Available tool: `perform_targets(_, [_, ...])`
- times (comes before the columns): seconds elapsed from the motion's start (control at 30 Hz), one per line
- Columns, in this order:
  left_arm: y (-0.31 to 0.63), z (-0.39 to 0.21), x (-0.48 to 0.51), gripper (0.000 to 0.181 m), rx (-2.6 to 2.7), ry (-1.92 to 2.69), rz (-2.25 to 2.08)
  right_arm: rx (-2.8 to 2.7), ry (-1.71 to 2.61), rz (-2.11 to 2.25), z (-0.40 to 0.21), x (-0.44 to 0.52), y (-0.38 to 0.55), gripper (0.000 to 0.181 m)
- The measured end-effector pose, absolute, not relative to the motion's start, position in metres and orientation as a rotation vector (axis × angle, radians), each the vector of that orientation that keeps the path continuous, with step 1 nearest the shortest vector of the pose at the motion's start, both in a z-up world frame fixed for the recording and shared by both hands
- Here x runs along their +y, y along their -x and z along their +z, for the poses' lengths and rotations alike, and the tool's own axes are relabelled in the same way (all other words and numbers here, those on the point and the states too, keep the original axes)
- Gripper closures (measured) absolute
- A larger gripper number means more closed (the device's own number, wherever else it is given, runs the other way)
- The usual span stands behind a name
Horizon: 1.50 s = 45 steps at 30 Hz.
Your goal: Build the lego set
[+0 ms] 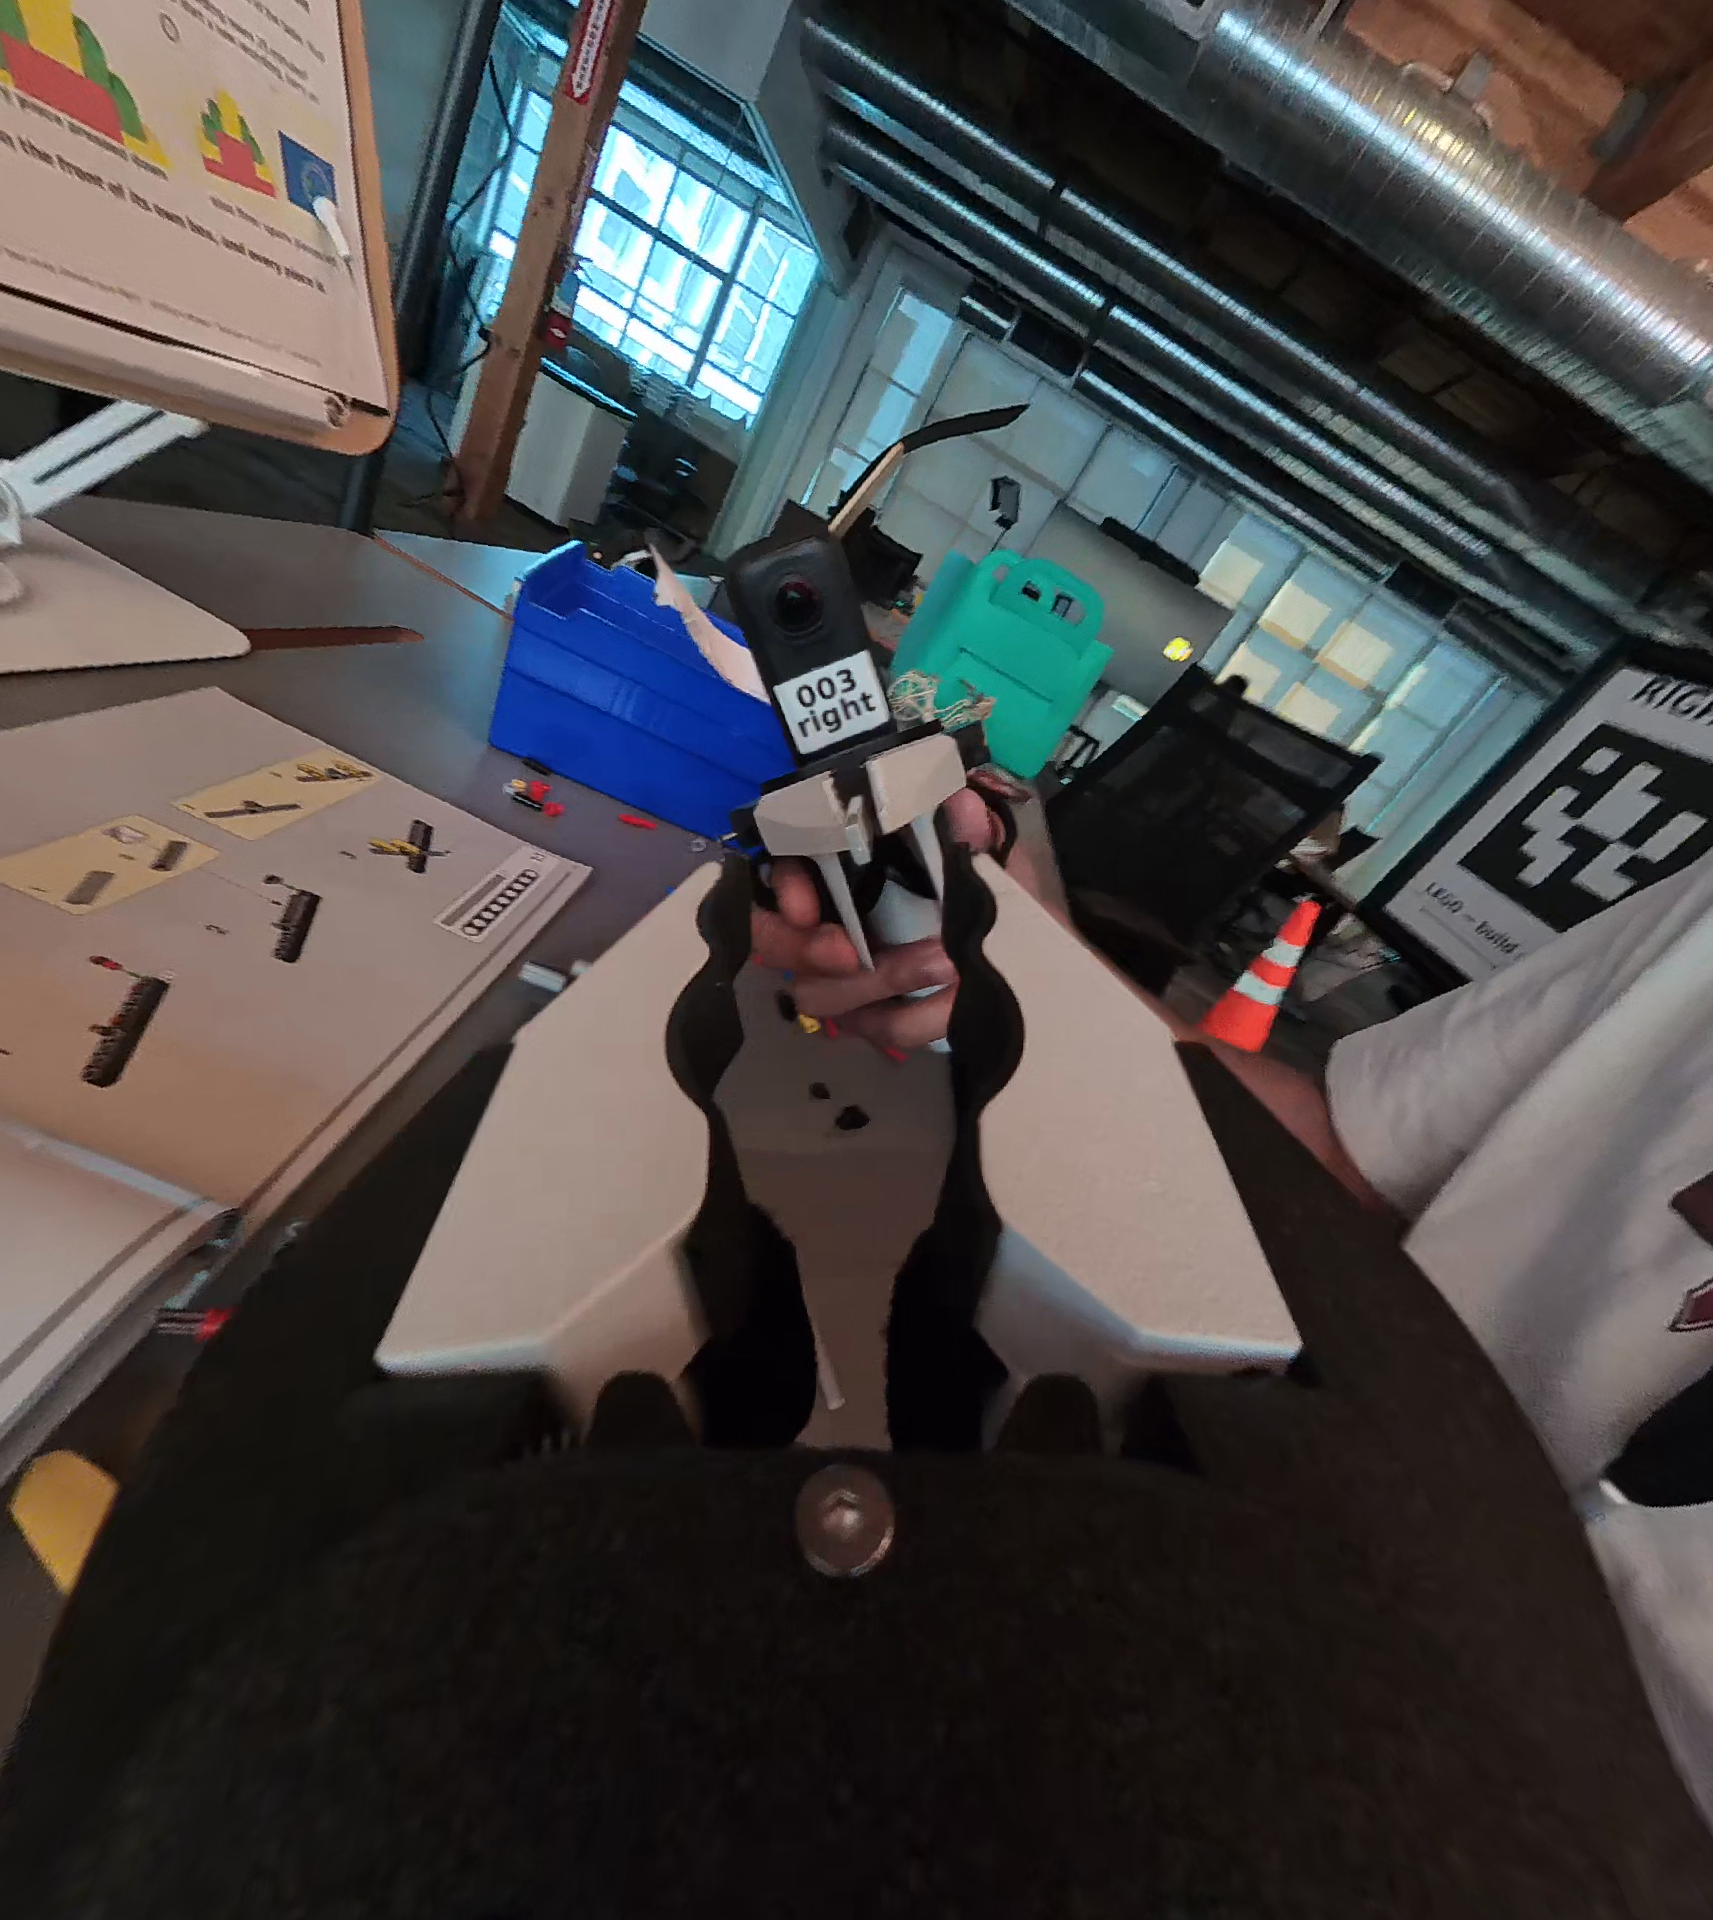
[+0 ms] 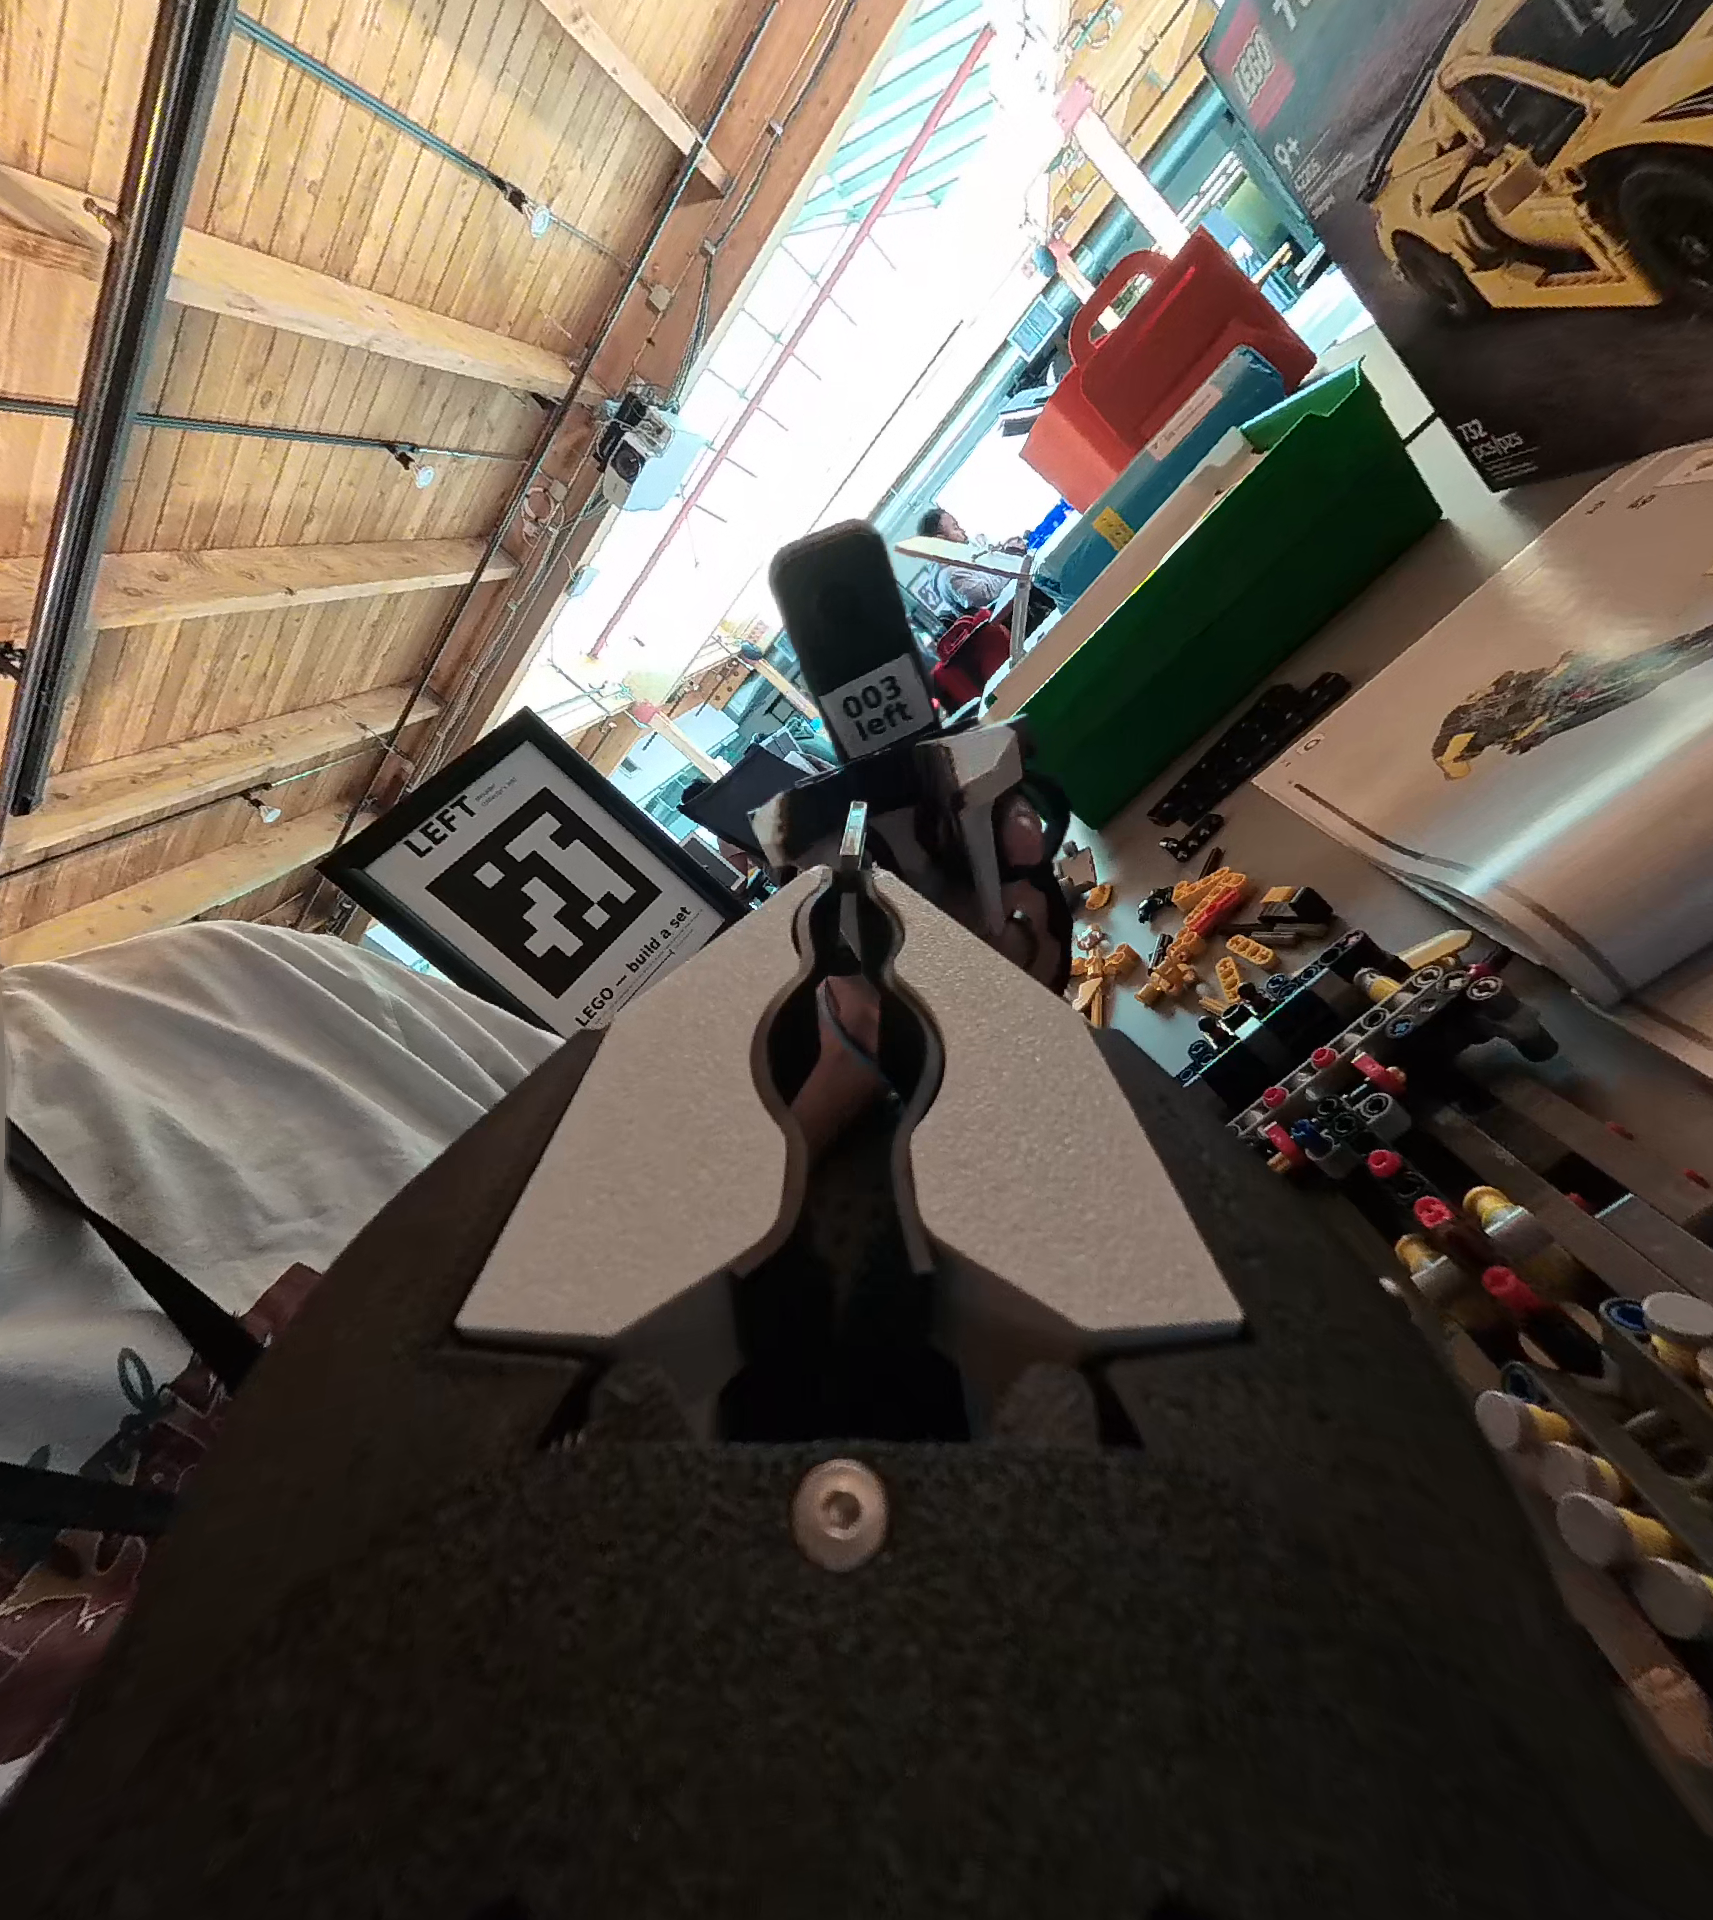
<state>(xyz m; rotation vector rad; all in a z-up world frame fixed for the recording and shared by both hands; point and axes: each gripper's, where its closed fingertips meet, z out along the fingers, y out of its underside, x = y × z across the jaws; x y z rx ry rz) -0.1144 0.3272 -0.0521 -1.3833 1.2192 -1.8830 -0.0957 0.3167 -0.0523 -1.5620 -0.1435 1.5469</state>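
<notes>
My right gripper (image 2: 844, 885) has its jaws nearly closed on a small light-grey piece (image 2: 857, 828) that sticks out past the tips. It also shows in the left wrist view (image 1: 857, 831), held by a hand and facing me. My left gripper (image 1: 847, 873) is open, its black-padded fingers (image 1: 701, 997) on either side of the right gripper's tip. From the right wrist view the left gripper (image 2: 883, 816) sits just beyond that grey piece. A partly built black and grey Lego frame (image 2: 1351, 1081) lies on the table to the right.
An open instruction booklet (image 1: 208, 935), a blue bin (image 1: 623, 686) and small loose pieces (image 1: 540, 795) are on the left. Loose yellow and black pieces (image 2: 1205, 935), a green bin (image 2: 1247, 603), the set's box (image 2: 1558, 208) and rows of sorted parts (image 2: 1610, 1403) are on the right. My two grippers' fingertips are within a few centimetres of each other.
</notes>
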Motion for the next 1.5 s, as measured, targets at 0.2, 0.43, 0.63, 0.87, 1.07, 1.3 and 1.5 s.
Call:
perform_targets(0.2, [0.113, -0.058, 0.324, 0.150, 1.277, 1.367, -1.799, -0.134, 1.564, 1.547, -0.053, 0.317, 0.094, 0.179])
perform_targets(0.43, [0.120, -0.047, 0.335, 0.160, 1.182, 1.368, -1.905, -0.139, 1.576, 1.549, -0.054, 0.317, 0.096, 0.179])
perform_targets(0.63, [0.117, -0.055, 0.324, 0.162, 1.252, 1.390, -1.923, -0.154, 1.594, 1.537, -0.057, 0.317, 0.099, 0.179])
perform_targets(0.87, [0.114, -0.062, 0.319, 0.168, 1.276, 1.434, -1.960, -0.198, 1.634, 1.506, -0.061, 0.315, 0.105, 0.179])
perform_targets(1.07, [0.112, -0.065, 0.319, 0.180, 1.264, 1.453, -1.976, -0.213, 1.659, 1.469, -0.065, 0.316, 0.106, 0.179])
perform_targets(1.3, [0.111, -0.063, 0.333, 0.180, 1.128, 1.488, -2.034, -0.126, 1.552, 1.315, -0.053, 0.329, 0.077, 0.170])
perform_targets(1.5, [0.104, -0.086, 0.350, 0.180, 1.100, 1.644, -1.923, -0.073, 1.579, 0.906, -0.064, 0.348, 0.040, 0.159])
